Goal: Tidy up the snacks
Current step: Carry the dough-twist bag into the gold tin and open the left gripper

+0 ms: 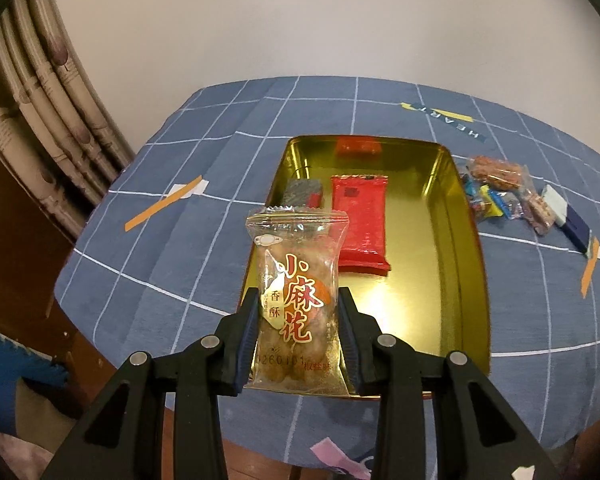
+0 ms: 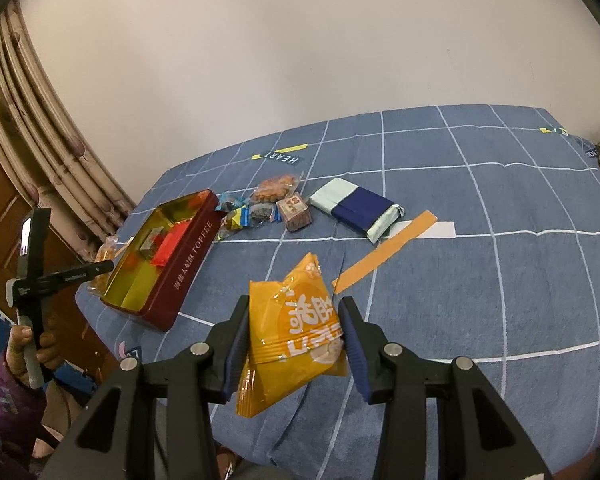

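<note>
My left gripper [image 1: 298,312] is shut on a clear packet of fried twists [image 1: 296,280] with red lettering, held upright over the near end of the open gold-lined tin [image 1: 456,280]. Inside the tin lie a long red packet [image 1: 362,222], a small grey-and-red packet [image 1: 305,192] and another red packet [image 1: 358,146] at the far end. My right gripper [image 2: 294,320] is shut on an orange snack bag [image 2: 296,332], held above the blue checked tablecloth [image 2: 500,280]. From the right wrist view the tin [image 2: 180,268] shows its dark red side at the left.
A pile of small wrapped snacks [image 2: 268,208] lies right of the tin, with a navy-and-pale-green packet [image 2: 358,208] beside it. Orange and white tape strips [image 2: 384,252] mark the cloth. A hand [image 2: 32,340] holds the left gripper's handle. Curtain and wooden furniture stand at the left.
</note>
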{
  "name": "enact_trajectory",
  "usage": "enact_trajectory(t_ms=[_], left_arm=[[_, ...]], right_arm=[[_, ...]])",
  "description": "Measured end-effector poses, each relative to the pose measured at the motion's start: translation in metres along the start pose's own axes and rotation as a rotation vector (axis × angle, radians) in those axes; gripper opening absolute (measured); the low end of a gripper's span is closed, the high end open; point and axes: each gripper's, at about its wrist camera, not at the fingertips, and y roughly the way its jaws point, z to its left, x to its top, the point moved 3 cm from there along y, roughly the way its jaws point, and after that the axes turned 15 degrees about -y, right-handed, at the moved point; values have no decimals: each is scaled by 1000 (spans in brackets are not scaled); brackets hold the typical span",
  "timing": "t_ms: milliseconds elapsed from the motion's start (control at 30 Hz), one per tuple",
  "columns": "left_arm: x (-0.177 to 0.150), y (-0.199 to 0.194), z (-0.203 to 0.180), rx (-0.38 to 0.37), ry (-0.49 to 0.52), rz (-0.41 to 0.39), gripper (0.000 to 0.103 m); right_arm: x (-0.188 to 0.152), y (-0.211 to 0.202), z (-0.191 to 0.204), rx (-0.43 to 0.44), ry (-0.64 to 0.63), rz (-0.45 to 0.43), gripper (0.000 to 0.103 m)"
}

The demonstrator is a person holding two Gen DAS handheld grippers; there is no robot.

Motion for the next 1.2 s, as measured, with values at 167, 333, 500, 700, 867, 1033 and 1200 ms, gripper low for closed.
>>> enact_trajectory(t_ms=[167,333,500,700,867,1033,1200], left_arm=[[1,9,6,11,-5,7,34],[0,15,8,19,-3,18,34],[-2,21,7,23,4,30,34],[-4,24,6,28,14,31,34],[-5,28,5,31,20,36,34],[-7,31,5,39,22,45,34],[-7,31,4,50,29,34,38]], right_arm=[[-2,2,1,-1,-1,6,44],[-2,3,1,-1,-2,10,44],[-2,4,2,0,-2,13,44],[-3,7,2,2,-2,19,44],[-4,8,4,6,-1,24,44],[-5,10,4,8,-1,32,44],[-6,10,5,10,0,35,44]])
